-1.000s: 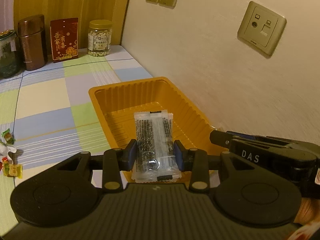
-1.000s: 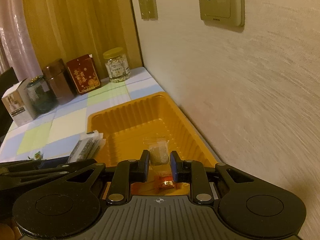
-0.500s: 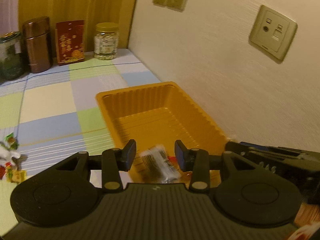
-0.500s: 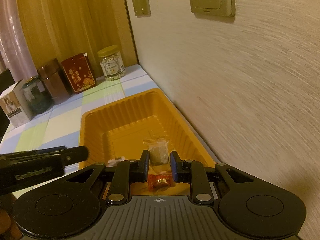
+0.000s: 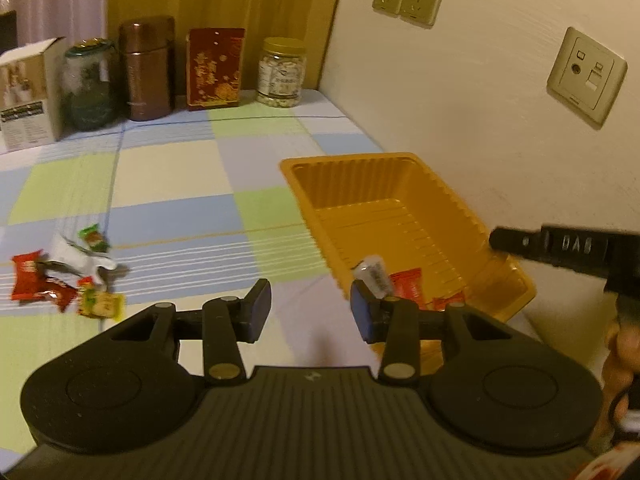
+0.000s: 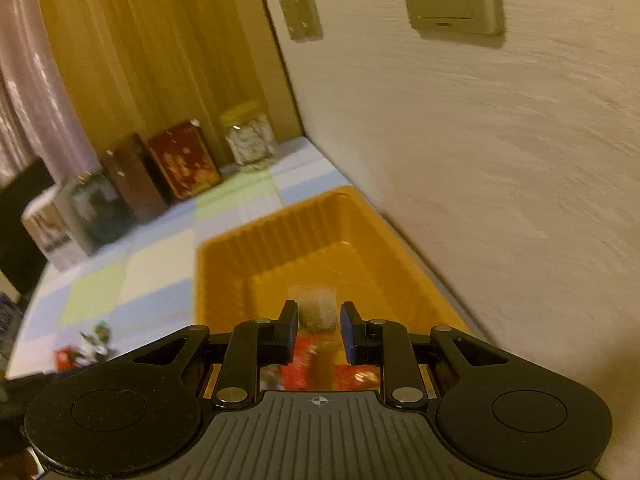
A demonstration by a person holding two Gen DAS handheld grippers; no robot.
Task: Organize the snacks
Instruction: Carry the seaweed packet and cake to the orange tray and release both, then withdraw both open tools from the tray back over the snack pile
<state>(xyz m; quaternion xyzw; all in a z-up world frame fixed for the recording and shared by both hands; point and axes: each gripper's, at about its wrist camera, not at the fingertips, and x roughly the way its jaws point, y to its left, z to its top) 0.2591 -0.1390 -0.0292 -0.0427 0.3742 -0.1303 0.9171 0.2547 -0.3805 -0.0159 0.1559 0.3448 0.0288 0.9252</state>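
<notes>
Snacks go in the orange tray (image 5: 400, 184) by the wall. Left gripper (image 5: 310, 308) hangs empty, jaws opening; right gripper (image 6: 318, 334) jaws nearly together over it. Loose candies (image 5: 64, 280) wait on the tablecloth (image 5: 180, 184).

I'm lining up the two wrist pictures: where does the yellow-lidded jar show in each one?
Left wrist view: the yellow-lidded jar stands at the upper middle, at the table's far edge, right of the red box.
Right wrist view: the jar sits left of centre in the upper half, blurred, again right of the red box.
Shared landmark: the orange tray along the wall.
</notes>
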